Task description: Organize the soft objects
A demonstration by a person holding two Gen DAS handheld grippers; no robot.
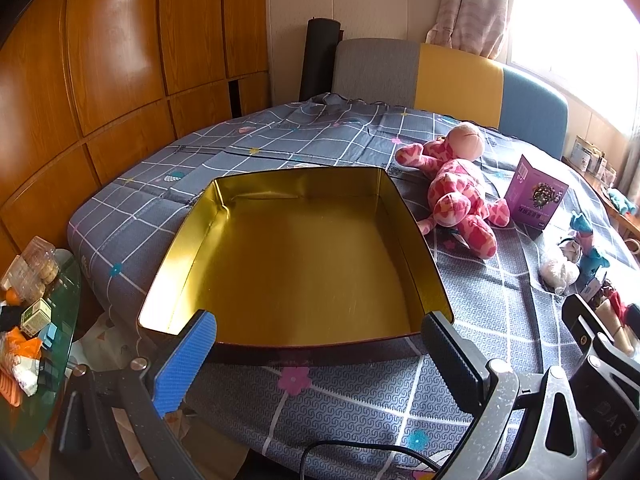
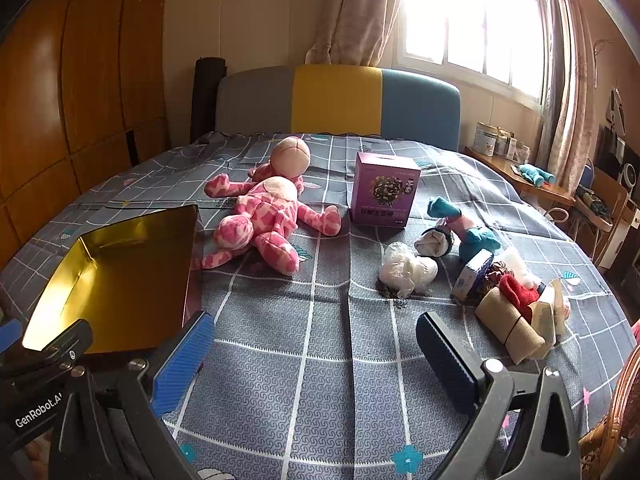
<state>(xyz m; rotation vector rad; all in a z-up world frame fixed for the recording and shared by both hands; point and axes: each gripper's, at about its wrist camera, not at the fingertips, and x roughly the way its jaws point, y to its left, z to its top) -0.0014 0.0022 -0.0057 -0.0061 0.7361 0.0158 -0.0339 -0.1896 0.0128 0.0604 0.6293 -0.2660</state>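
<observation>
An empty gold tin box (image 1: pixel 296 264) lies on the grey checked bedspread, also showing at the left of the right wrist view as the tin box (image 2: pixel 120 276). A pink spotted plush toy (image 1: pixel 460 196) lies on its back just right of the box; the right wrist view has the plush toy (image 2: pixel 264 216) mid-bed. A pile of small soft things (image 2: pixel 472 264) lies to the right: a white bundle, teal and pink pieces, a beige roll, a red piece. My left gripper (image 1: pixel 318 344) is open at the box's near rim. My right gripper (image 2: pixel 316 348) is open over bare bedspread, holding nothing.
A purple carton (image 2: pixel 382 190) stands upright behind the pile. A headboard (image 2: pixel 336 100) in grey, yellow and blue closes the far end. A glass side table (image 1: pixel 36 320) with clutter sits left of the bed. A wooden shelf (image 2: pixel 520 176) runs under the window at right.
</observation>
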